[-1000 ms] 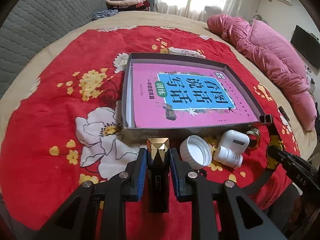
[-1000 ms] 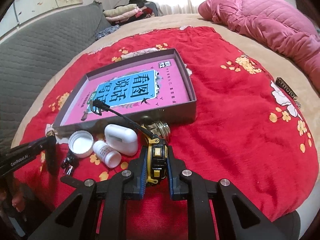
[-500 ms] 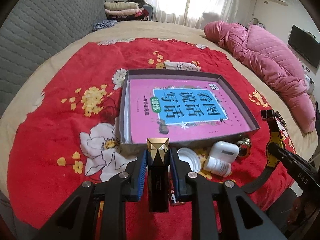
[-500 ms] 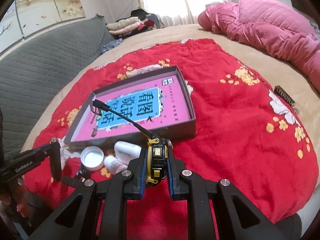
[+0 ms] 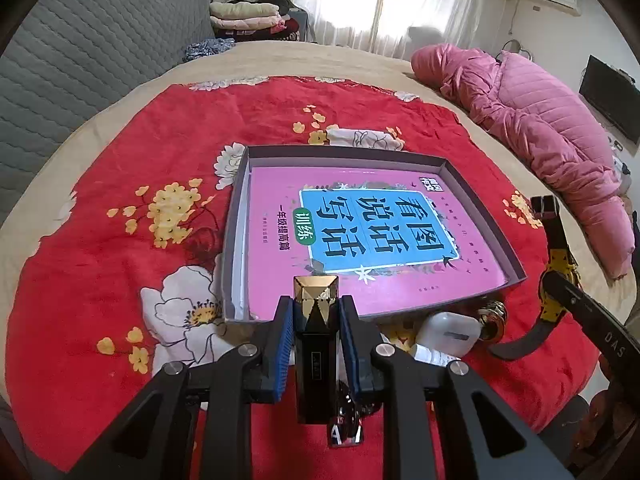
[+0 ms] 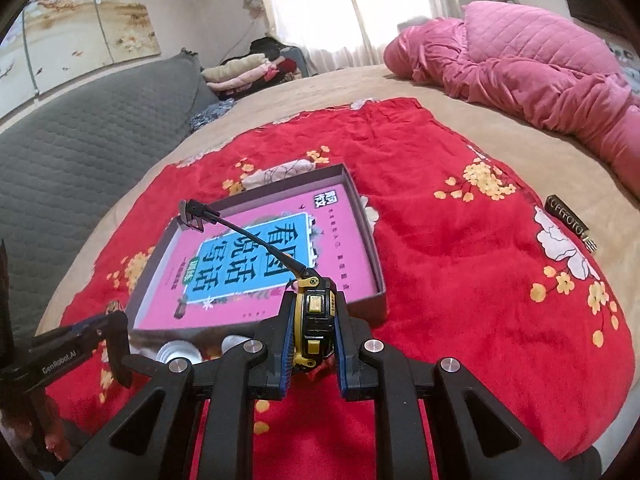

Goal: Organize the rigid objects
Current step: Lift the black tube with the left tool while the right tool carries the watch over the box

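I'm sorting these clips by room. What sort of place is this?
Most likely a home bedroom: a red flowered blanket covers a bed, folded clothes are stacked by the curtained window, and a pink quilted coat lies nearby.

Pink book (image 5: 360, 240) — 看图说话写话; left gripper (image 6: 64, 356) — GenRobot.AI

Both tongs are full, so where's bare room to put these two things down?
Free: the pink book filling the box has nothing on it; red blanket right of the box, up to the dark bar. Crowded: the strip before the box's near wall, with white case, cap and ring.
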Demonstrator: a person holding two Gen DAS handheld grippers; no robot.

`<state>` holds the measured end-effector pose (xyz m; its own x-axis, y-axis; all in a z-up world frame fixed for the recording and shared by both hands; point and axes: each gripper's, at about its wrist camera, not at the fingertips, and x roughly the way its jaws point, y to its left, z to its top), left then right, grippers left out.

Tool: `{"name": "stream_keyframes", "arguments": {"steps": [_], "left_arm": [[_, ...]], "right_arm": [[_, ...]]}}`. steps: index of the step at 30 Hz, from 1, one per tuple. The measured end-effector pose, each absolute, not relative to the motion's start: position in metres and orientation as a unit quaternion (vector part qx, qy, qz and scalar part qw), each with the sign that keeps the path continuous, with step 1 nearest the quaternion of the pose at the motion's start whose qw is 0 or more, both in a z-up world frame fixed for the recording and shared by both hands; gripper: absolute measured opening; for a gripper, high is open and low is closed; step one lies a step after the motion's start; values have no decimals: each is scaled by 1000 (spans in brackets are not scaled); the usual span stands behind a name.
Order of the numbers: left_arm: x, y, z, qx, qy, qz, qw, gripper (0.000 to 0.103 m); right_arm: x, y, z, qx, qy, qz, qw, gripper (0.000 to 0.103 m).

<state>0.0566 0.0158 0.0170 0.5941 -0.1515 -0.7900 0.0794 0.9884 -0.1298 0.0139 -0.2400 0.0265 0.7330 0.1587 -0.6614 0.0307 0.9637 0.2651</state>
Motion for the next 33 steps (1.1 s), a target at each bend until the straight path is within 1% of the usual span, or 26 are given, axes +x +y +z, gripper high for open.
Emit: {"name": "stream_keyframes", "arguments": {"steps": [14,21,33], "left_arm": [[96,22,10,-61,438,-48,896,23],[114,14,3,-57,439,-49,896,23],[124,7,-29,-36,471,-60,879,22]], "right_arm": [[44,-239,22,111,359,12,927,17],[65,-238,20,109,363,-1,925,17],[86,-226,5,72,396,-11,915,17]]}}
